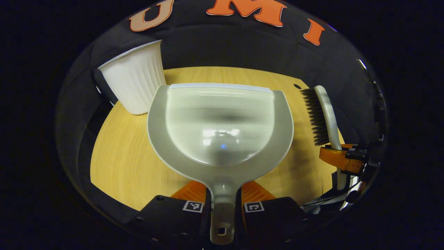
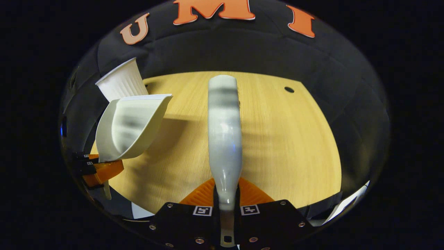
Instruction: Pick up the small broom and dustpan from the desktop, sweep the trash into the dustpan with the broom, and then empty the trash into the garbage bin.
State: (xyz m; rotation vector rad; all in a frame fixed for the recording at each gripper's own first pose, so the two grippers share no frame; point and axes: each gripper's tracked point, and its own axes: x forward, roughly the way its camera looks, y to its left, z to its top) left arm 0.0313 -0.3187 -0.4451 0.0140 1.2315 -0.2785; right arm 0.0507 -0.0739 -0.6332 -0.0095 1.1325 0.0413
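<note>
The left gripper (image 1: 222,205) is closed on the handle of the dustpan (image 1: 220,125), whose long axis runs straight ahead with its open lip away from the fingers. The garbage bin (image 1: 135,81) stands just beyond the pan's front left corner, nearer this hand, so emptying likely calls for a short move forward and left. The right gripper (image 2: 226,205) is clamped on the broom (image 2: 224,132), held over the desktop (image 2: 288,139); I see no trash there.
</note>
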